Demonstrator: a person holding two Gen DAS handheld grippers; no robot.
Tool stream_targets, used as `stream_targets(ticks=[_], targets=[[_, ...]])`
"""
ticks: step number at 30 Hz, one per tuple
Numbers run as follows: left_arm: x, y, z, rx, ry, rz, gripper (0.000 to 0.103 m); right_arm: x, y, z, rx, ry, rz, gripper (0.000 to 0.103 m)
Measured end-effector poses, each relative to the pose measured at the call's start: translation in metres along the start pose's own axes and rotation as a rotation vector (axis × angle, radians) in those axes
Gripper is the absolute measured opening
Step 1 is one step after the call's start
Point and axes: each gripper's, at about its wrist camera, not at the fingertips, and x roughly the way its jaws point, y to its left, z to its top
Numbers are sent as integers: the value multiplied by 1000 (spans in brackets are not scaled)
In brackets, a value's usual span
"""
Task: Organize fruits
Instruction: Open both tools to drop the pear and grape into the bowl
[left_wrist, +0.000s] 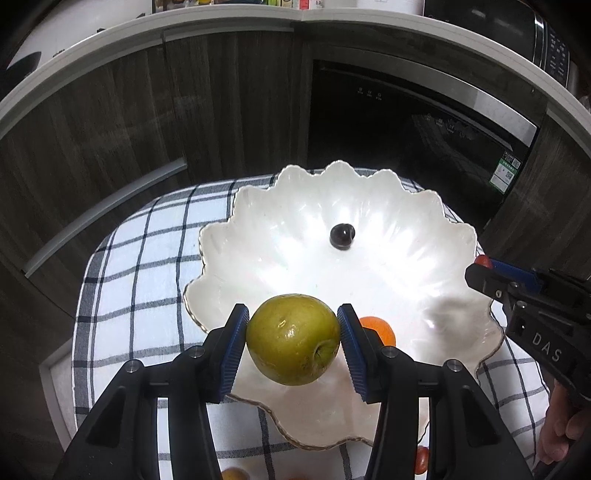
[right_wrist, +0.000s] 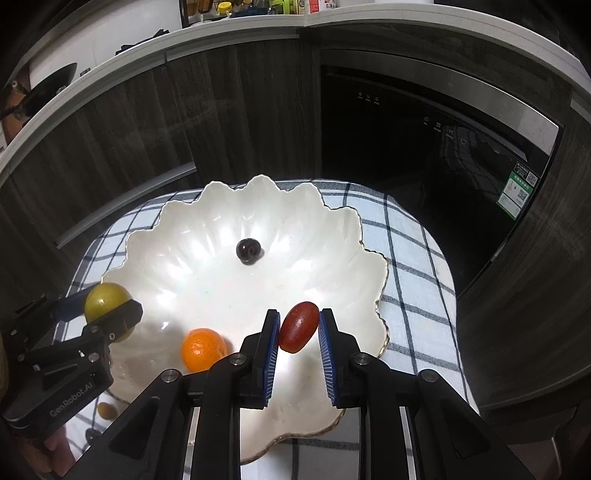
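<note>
1. Two fruits are in my tools at once: my left gripper (left_wrist: 291, 339) is clamped on a green fruit (left_wrist: 293, 338), perhaps a small green apple or jujube, and my right gripper (right_wrist: 298, 328) is pinched narrow on a small oblong red fruit (right_wrist: 299, 326), likely a grape tomato. Both hang over the near part of the scalloped white bowl (left_wrist: 402, 192).

2. Below and just ahead of my left pads (left_wrist: 236, 332) lies a mandarin (right_wrist: 203, 349) in the bowl; farther ahead, near the bowl's middle, sits a dark cherry-like fruit (left_wrist: 342, 235). If I let go from this height, the green fruit could strike the mandarin and roll.

3. My red fruit is smooth and gripped only at its sides; it looks tilted between the pads, so it could squirt out, or burst if I squeeze harder.

4. My two tools are near each other over the same bowl; lowering together risks a knock against each other or the thin gilt rim.

5. More small fruits lie on the checked cloth (left_wrist: 147, 258) beneath my tools, easy to nudge off.
</note>
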Motion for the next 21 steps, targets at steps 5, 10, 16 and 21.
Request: stream_targets(ticks=[5,10,16,21], targets=[[-7,1,-2,-13,-33,10,85,-1,1,1,-5,-2,-5,48],[-13,3,1,-18,-42,22,88,-8,1,2,-2,-23,-19,61],[-24,8,2,-33,-63,49,100,-18,0,4,1,-50,-43,80],[-32,11,1,-43,-71,55,100,-26,2,5,2,-62,-43,80]])
